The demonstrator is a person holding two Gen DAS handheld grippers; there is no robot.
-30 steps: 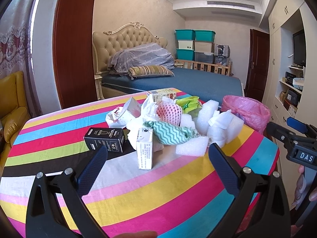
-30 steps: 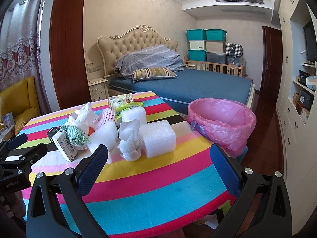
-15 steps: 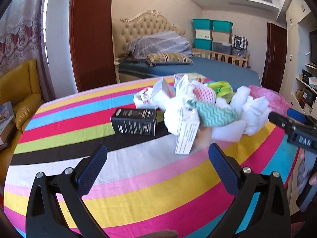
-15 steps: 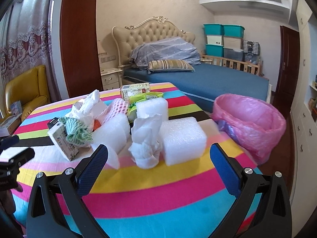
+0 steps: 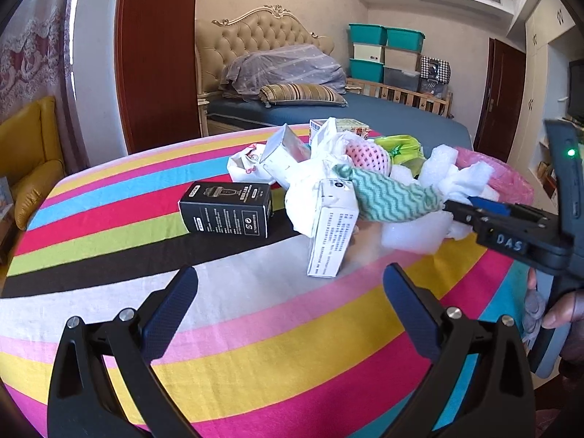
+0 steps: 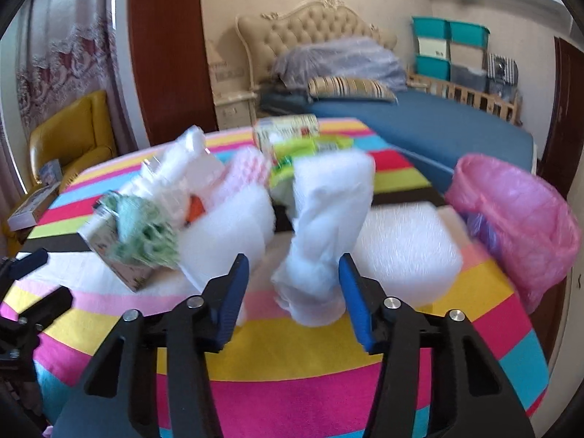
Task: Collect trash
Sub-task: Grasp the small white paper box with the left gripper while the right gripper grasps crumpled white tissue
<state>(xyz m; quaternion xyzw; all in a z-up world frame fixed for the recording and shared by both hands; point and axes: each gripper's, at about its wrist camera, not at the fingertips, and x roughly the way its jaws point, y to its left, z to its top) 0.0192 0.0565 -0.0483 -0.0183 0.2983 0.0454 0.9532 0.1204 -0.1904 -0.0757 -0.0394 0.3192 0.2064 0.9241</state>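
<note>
A pile of trash lies on the striped tablecloth (image 5: 255, 357): a black box (image 5: 226, 213), a white carton (image 5: 330, 233), a green zigzag cloth (image 5: 390, 197), pink foam netting (image 5: 367, 155) and white foam pieces. My left gripper (image 5: 290, 314) is open over the cloth in front of the pile, holding nothing. My right gripper (image 6: 292, 261) reaches into the pile, its jaws closing around a crumpled white wad (image 6: 314, 255). The wad stands between the blue pads, with a gap still showing on its left side. A pink-lined bin (image 6: 518, 226) stands off the table's right edge.
A white foam block (image 6: 405, 241) lies right of the wad, and a green wrapper (image 6: 310, 149) behind it. The right gripper (image 5: 471, 208) enters the left wrist view from the right, with a hand (image 5: 562, 314) on its handle. A bed and a yellow armchair (image 5: 33, 157) stand beyond.
The right gripper has moved forward into the pile and its jaws have narrowed from wide open around the white wad. The left gripper has come slightly closer to the boxes.
</note>
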